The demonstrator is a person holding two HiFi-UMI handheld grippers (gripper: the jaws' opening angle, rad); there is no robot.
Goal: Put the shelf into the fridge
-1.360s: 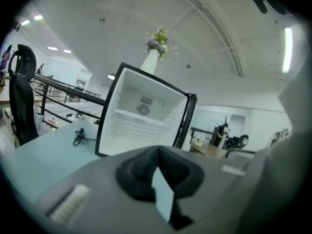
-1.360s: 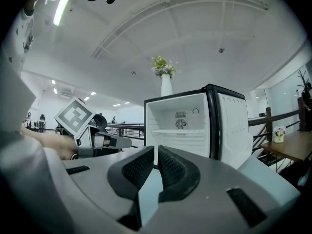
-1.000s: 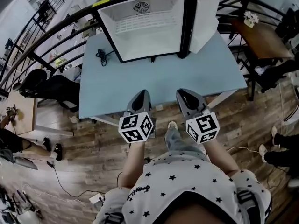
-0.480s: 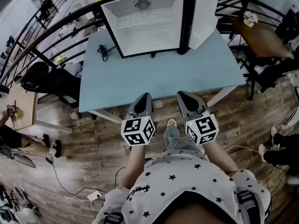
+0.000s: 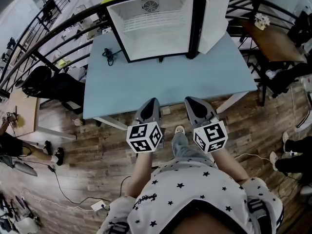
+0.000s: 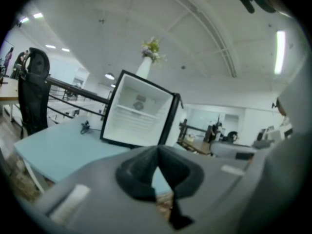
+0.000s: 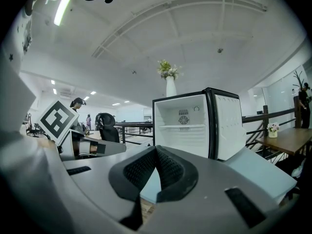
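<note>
A small black fridge stands open at the far side of the light blue table, its door swung out to the right. A white wire shelf sits level inside it, also seen in the right gripper view as the shelf. My left gripper and right gripper hover side by side over the table's near edge, pointing at the fridge. Both are shut with nothing between their jaws, as the left gripper and right gripper show in their own views.
A black cable lies on the table left of the fridge. A white vase with flowers tops the fridge. A black chair stands left of the table, a wooden table at the right. A railing runs behind.
Both grippers have drawn back slightly toward the person and sit a little lower in the head view. The fridge and table are unmoved.
</note>
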